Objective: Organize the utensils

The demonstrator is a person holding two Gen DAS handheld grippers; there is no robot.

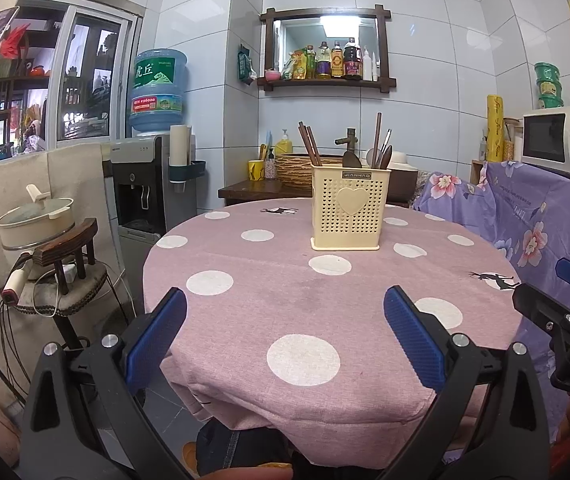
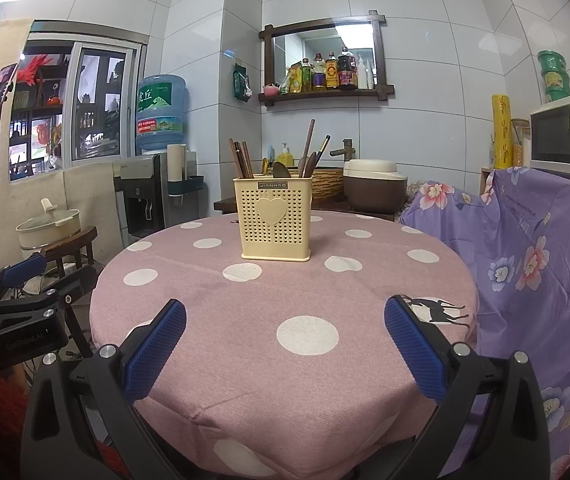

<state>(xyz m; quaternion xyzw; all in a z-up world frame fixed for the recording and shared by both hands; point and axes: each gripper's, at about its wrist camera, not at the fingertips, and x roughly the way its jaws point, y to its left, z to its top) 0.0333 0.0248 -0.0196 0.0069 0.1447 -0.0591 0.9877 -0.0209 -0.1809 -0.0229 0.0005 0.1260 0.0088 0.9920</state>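
Observation:
A cream perforated utensil holder [image 1: 348,207] [image 2: 273,218] with a heart on its front stands upright on the far half of the round table [image 1: 245,300] [image 2: 245,344]. Dark chopsticks [image 1: 309,143] [image 2: 240,158] lean in its left side; spoons and longer utensils [image 1: 381,148] [image 2: 308,156] stick out on the right. My left gripper [image 1: 285,312] hangs open over the near table edge, nothing between its blue pads. My right gripper [image 2: 285,320] is also open and empty, well short of the holder. Each gripper shows at the other view's edge: the right one [image 1: 565,300], the left one [image 2: 25,280].
The table wears a pink cloth with white dots. A purple floral cover [image 2: 533,264] drapes furniture on the right, under a microwave [image 2: 565,136]. A water dispenser [image 1: 153,184] and a chair with a pot [image 1: 45,232] stand at left. A rice cooker [image 2: 373,186] sits behind the table.

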